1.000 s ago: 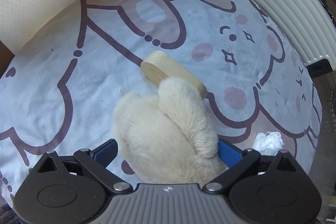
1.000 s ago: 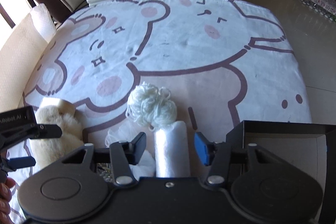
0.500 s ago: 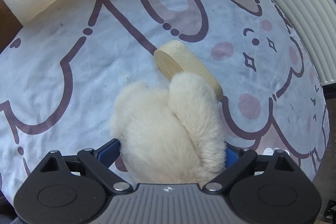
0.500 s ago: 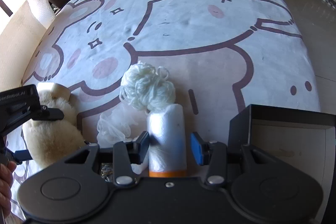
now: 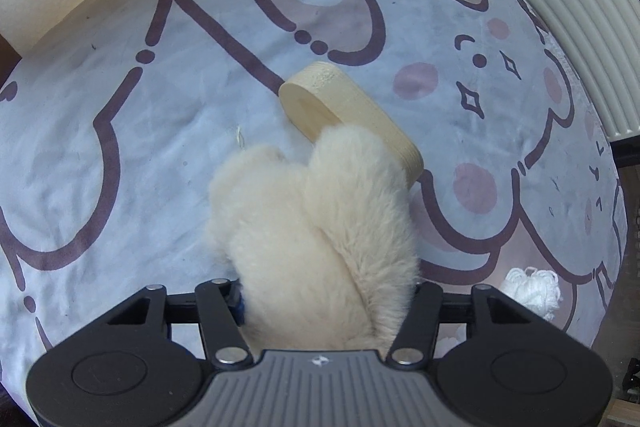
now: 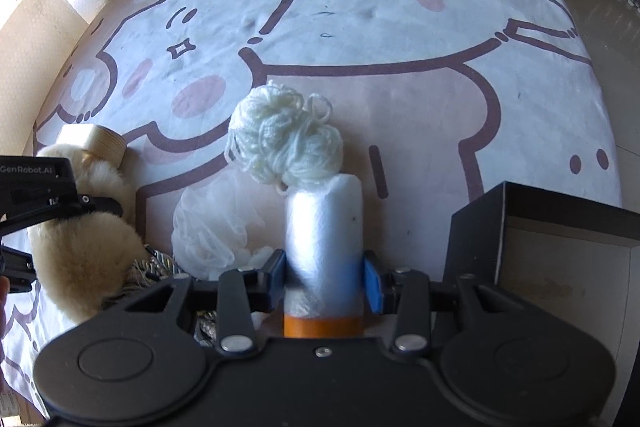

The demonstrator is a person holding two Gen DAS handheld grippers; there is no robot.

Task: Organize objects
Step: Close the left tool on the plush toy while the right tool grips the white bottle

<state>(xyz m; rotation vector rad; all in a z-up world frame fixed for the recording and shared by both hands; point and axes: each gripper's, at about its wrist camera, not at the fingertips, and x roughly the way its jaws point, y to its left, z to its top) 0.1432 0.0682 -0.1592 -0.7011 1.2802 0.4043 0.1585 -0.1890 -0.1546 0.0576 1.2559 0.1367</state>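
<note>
The left gripper (image 5: 326,301) has just been closing and now squeezes a cream, long-piled plush toy (image 5: 316,227), soft and lobed, lying on the cartoon-printed cloth (image 5: 120,147). Touching the toy's far end is a smooth oval wooden block (image 5: 340,107). The right gripper (image 6: 324,277) has just been narrowing onto a white, plastic-wrapped cylindrical roll (image 6: 324,223) with an orange band. A loose ball of white yarn (image 6: 284,139) rests against the roll's far end; a black box (image 6: 560,247) stands beside it.

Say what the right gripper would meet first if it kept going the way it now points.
Nothing new: the right gripper already has the white roll between its fingers. Pushing on would probably press that roll into the tablecloth, with the yarn ball just beyond its far end.
</note>
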